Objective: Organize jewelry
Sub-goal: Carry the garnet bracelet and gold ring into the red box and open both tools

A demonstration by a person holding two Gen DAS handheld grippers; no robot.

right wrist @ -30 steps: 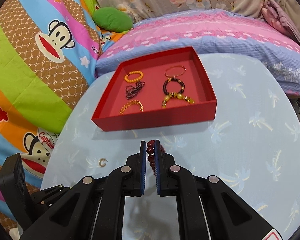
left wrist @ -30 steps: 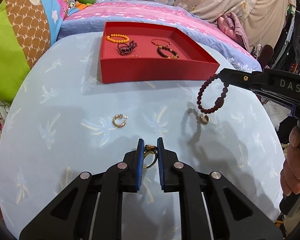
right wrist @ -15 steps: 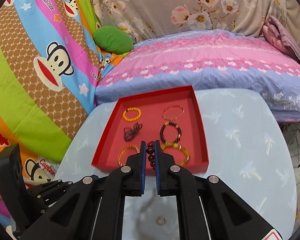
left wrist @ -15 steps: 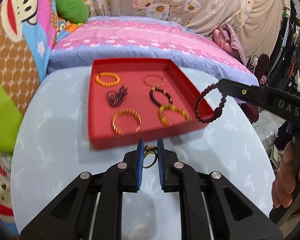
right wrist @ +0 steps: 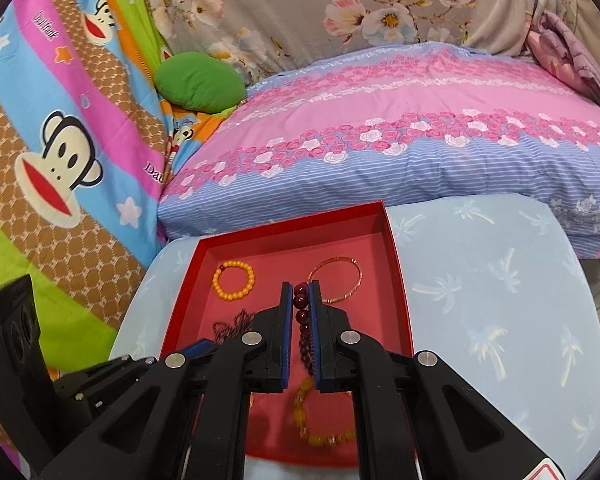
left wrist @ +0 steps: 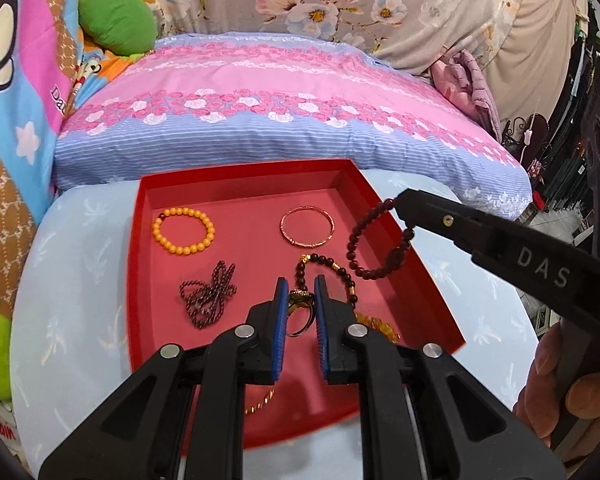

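Observation:
A shallow red tray (left wrist: 142, 216) (right wrist: 400, 280) sits on the pale blue tablecloth. My left gripper (left wrist: 301, 292) is shut on a gold ring (left wrist: 300, 308) and hangs over the tray's middle. My right gripper (right wrist: 301, 292) is shut on a dark red bead bracelet (right wrist: 301, 312) (left wrist: 374, 244), which dangles over the tray's right side. On the tray floor lie an orange bead bracelet (left wrist: 183, 230) (right wrist: 234, 280), a thin gold bangle (left wrist: 307, 227) (right wrist: 336, 278), a dark tangled chain (left wrist: 208, 294), a dark beaded bracelet (left wrist: 336, 268) and a yellow bead bracelet (right wrist: 320, 428).
A pink and blue floral cushion (left wrist: 280, 112) lies just behind the tray, with a green pillow (left wrist: 116, 24) at the back left. A bright monkey-print blanket (right wrist: 60, 152) fills the left. A person's hand (left wrist: 560, 392) grips the right tool. Blue tablecloth (right wrist: 492, 300) stretches right of the tray.
Both grippers have travelled forward from the open tablecloth to above the tray, each still carrying its piece. The loose rings on the cloth have dropped out of view.

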